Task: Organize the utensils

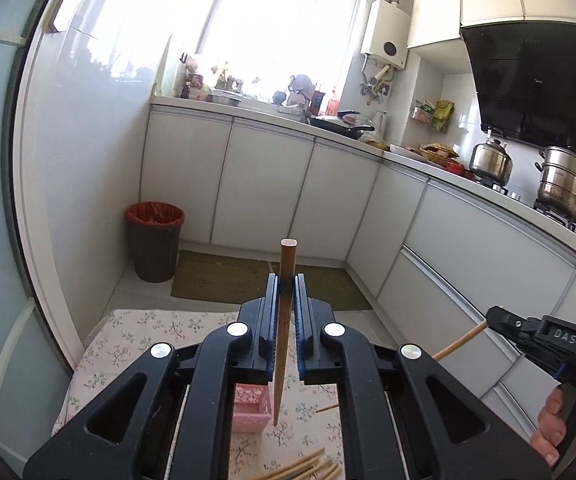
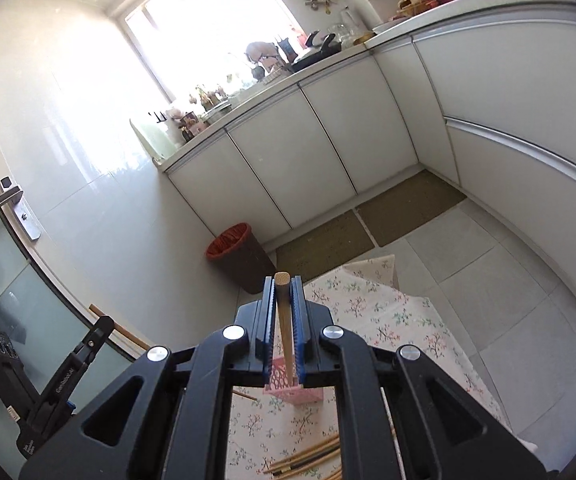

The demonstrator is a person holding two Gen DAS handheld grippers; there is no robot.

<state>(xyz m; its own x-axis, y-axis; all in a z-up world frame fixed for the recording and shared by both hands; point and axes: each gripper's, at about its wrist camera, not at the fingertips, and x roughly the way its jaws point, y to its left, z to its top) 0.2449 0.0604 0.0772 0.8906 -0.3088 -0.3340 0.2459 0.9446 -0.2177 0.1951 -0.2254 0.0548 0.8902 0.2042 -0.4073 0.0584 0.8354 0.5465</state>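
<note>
One chopstick (image 1: pixel 284 320) is clamped upright by the left gripper (image 1: pixel 287 280), another chopstick (image 2: pixel 285 320) by the right gripper (image 2: pixel 283 282); the pink basket (image 1: pixel 250 408) is seen below both.

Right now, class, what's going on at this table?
A person is sorting chopsticks with two handheld grippers. The left gripper and the right gripper each have their jaws shut on one chopstick, both lifted above the floral tablecloth. A pink basket stands on the cloth below, and a pile of chopsticks lies nearer, not yet sorted.
</note>
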